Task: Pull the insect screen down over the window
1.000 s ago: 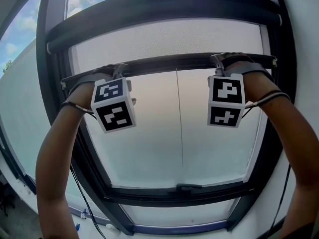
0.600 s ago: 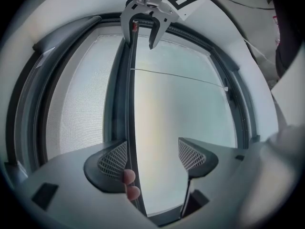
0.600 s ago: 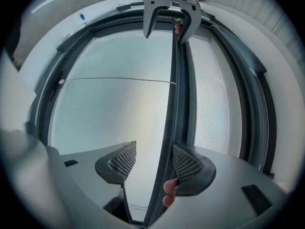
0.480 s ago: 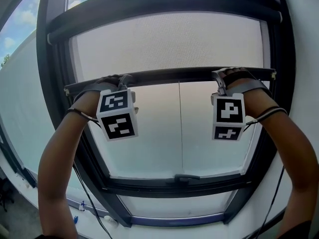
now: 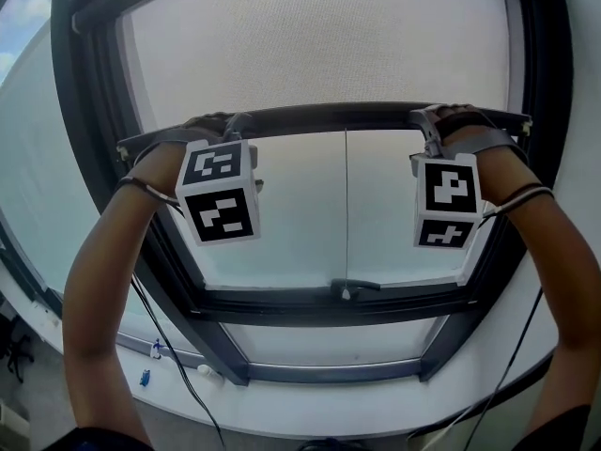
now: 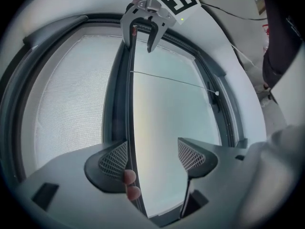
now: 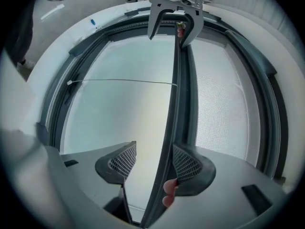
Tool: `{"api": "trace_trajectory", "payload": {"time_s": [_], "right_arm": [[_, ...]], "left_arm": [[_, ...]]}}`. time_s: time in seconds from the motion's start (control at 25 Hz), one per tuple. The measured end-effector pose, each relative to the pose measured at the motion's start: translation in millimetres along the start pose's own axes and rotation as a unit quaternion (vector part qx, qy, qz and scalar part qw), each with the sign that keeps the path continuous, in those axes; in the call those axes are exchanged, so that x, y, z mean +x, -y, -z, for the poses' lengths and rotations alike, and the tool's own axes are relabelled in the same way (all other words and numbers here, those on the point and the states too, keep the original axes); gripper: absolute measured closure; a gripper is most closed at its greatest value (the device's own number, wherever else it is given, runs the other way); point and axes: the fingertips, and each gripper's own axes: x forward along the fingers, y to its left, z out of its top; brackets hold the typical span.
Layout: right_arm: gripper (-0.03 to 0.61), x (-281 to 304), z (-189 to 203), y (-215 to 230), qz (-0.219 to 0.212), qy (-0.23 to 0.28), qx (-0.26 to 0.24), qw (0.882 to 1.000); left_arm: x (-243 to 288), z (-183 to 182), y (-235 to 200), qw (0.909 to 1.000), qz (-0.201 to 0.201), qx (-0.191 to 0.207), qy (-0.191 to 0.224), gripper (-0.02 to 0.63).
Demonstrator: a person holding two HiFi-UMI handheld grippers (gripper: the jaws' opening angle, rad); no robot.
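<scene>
Insect screen now covers the upper part of the window. More mesh shows than a second ago, and the pull bar sits lower, nearer the bottom frame but still well above it. The left hand-held gripper straddles the bar's left end with its jaws wide, just eased in slightly, and the bar rests against one pad only. The right hand-held gripper stands equally wide at the right end. Roughly half the pull seems to remain.
</scene>
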Motion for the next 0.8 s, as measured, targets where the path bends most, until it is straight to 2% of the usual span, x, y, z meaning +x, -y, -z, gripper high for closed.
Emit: {"api": "trace_trajectory", "payload": {"time_s": [0.08, 0.24, 0.32, 0.48, 0.64, 0.8], "right_arm": [[0.337, 0.9, -0.2, -13.1, 0.006, -0.006, -0.019, 1.0], [0.337, 0.9, -3.4, -20.0, 0.006, -0.006, -0.01, 1.0], [0.337, 2.1, -5.5, -21.9, 0.003, -0.007, -0.011, 1.0], [0.337, 4.5, -13.6, -37.3, -0.036, 0.007, 0.005, 0.999], [0.337, 4.3, -11.5, -40.6, -0.04, 0.015, 0.031, 0.999], [0.337, 4.0, -12.5, -38.6, -0.042, 0.016, 0.048, 0.998]], "left_arm": [[4.6, -0.8, 10.9, 0.9998, -0.008, 0.019, -0.004, 0.279], [7.0, 0.3, 19.1, 0.9995, -0.01, 0.029, -0.008, 0.279], [7.6, 1.7, 22.4, 0.9997, -0.002, 0.023, -0.004, 0.279], [12.3, 2.0, 38.3, 0.9991, 0.037, 0.005, 0.019, 0.28], [12.9, -4.2, 40.6, 0.998, 0.046, -0.004, 0.044, 0.279], [11.6, -3.6, 39.7, 0.998, 0.045, -0.004, 0.045, 0.279]]}}
